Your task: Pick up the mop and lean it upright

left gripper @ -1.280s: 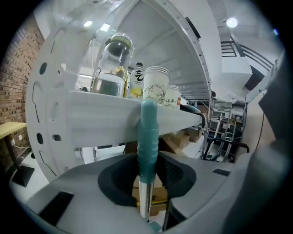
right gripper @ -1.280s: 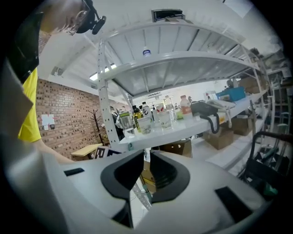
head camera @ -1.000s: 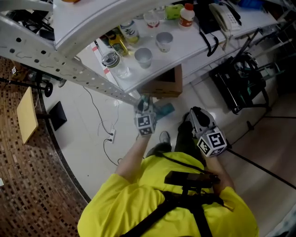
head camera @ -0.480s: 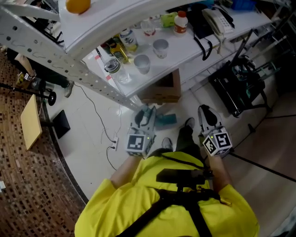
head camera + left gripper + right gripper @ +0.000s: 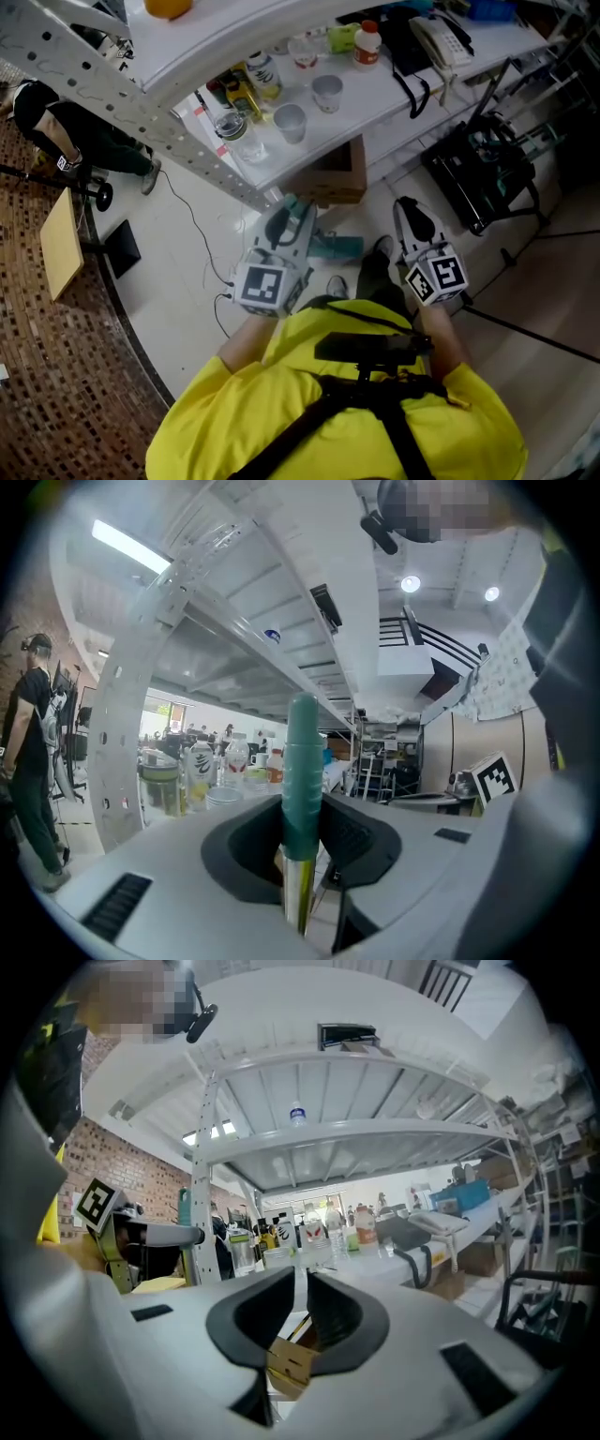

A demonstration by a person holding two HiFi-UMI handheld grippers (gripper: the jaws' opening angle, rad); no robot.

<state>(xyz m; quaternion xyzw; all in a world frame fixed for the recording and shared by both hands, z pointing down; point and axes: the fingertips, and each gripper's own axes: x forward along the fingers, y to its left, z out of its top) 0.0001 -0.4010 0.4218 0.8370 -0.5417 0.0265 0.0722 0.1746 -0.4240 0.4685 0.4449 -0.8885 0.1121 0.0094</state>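
The mop handle point(image 5: 302, 761) has a teal grip over a bare metal shaft and stands upright between the jaws of my left gripper point(image 5: 302, 832), which is shut on it. From the head view, the left gripper point(image 5: 284, 223) is in front of the person's chest, with the teal handle end point(image 5: 300, 208) poking past its jaws. A teal part point(image 5: 337, 248) shows lower down, near the floor. My right gripper point(image 5: 413, 221) hangs to the right, apart from the mop. Its jaws point(image 5: 302, 1316) are shut with nothing between them.
A white shelf table point(image 5: 394, 80) ahead carries cups point(image 5: 291, 120), bottles point(image 5: 263, 70) and a telephone point(image 5: 450, 36). A cardboard box point(image 5: 333, 173) sits under it. A black cart point(image 5: 483, 169) stands at the right, a cable point(image 5: 202, 239) lies on the floor, and a person point(image 5: 70, 141) is at the far left.
My left gripper has drawn back toward the person's body with the mop handle still in it. The right gripper has barely shifted. A person has come into view at the upper left.
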